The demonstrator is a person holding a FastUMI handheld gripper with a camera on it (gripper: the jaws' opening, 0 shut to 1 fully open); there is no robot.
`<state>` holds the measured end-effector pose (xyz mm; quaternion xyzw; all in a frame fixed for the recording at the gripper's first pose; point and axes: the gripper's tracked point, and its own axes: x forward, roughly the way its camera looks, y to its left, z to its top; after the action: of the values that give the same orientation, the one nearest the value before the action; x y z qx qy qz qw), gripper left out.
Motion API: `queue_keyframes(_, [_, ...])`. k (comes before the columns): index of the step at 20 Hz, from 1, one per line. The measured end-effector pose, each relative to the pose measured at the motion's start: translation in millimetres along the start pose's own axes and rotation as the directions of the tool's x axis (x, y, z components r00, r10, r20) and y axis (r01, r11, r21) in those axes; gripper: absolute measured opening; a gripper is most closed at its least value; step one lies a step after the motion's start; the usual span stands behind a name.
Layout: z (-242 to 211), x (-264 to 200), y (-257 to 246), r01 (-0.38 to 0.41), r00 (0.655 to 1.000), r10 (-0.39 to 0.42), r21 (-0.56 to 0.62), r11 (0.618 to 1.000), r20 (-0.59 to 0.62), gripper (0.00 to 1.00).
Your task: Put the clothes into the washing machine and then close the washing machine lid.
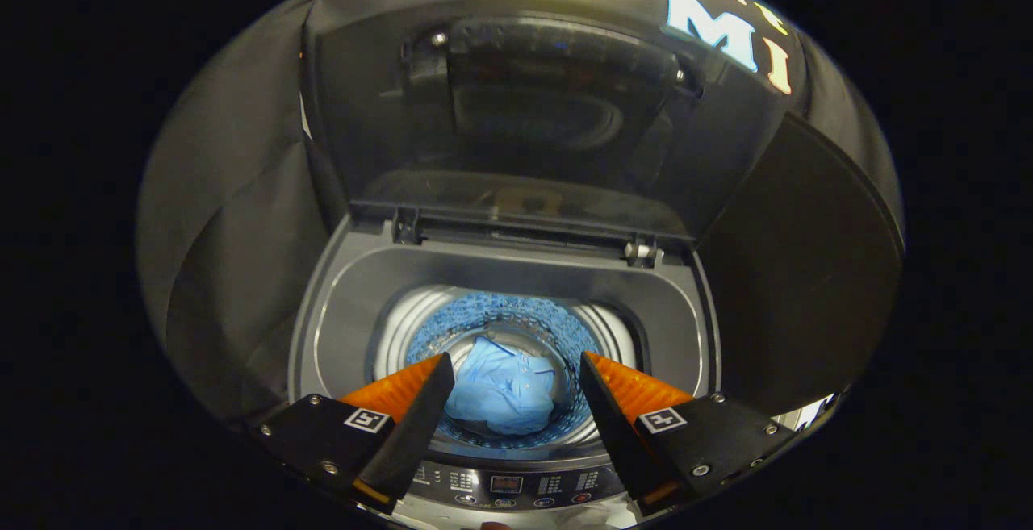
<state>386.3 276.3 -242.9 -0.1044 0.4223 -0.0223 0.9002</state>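
Note:
A top-loading washing machine stands below me with its dark lid raised upright at the back on its hinges. A light blue garment lies crumpled at the bottom of the drum. My gripper hovers above the drum mouth, open, with nothing between its orange-and-black fingers. The garment shows through the gap between the fingers, well below them.
The machine's control panel runs along the near edge, under the fingers. Black cloth walls close in behind and to both sides of the machine. The grey top rim surrounds the drum opening.

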Motion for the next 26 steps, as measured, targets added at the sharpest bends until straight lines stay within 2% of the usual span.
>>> queue_keyframes(3, [31.1,-29.5,0.4,0.017,0.998,-0.016,-0.014,1.000,0.060,0.96])
queue_keyframes(13, [149.4,-91.9,-13.8,0.016,0.978,-0.031,0.079,0.997,0.205,0.96])
queue_keyframes(20, [227.7,-88.3,-35.7,0.028,0.963,-0.052,0.093,0.995,0.263,0.96])
queue_keyframes(26, [268.0,-45.5,-44.7,0.022,0.971,-0.032,0.045,0.999,0.236,0.96])
